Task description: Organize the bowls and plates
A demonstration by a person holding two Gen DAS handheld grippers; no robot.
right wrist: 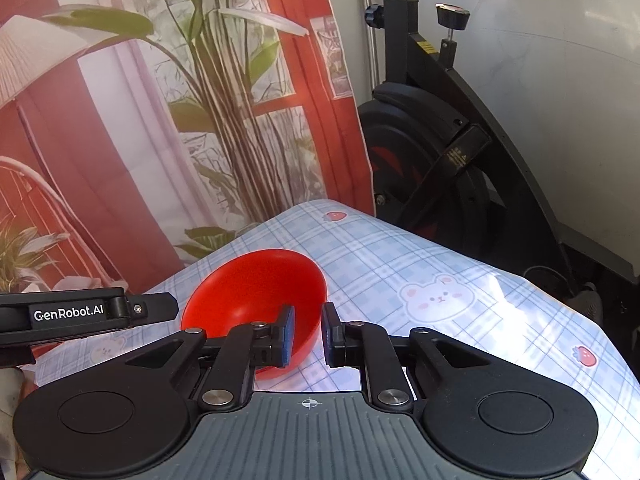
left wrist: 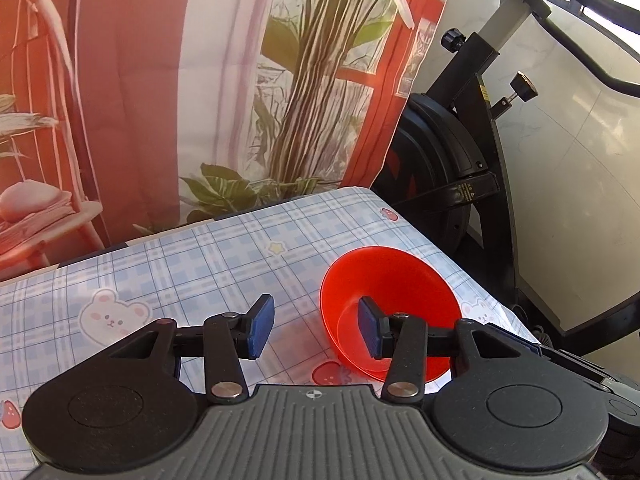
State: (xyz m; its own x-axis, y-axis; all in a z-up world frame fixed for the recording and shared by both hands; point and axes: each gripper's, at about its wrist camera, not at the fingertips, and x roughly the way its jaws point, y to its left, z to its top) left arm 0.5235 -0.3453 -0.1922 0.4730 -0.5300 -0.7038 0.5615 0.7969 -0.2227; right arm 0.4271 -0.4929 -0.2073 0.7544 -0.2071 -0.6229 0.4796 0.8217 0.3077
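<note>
A red bowl sits on the checked tablecloth, tilted in both views. My left gripper is open, its right finger inside the bowl and its left finger out over the cloth. In the right wrist view the same red bowl has its right rim between the two fingers of my right gripper, left finger inside and right finger outside. The jaws stand narrowly apart and I cannot tell whether they press the rim. The left gripper's arm shows at the left edge.
A black exercise bike stands just beyond the table's right edge; it also shows in the right wrist view. A printed backdrop of red walls and plants hangs behind the table's far edge.
</note>
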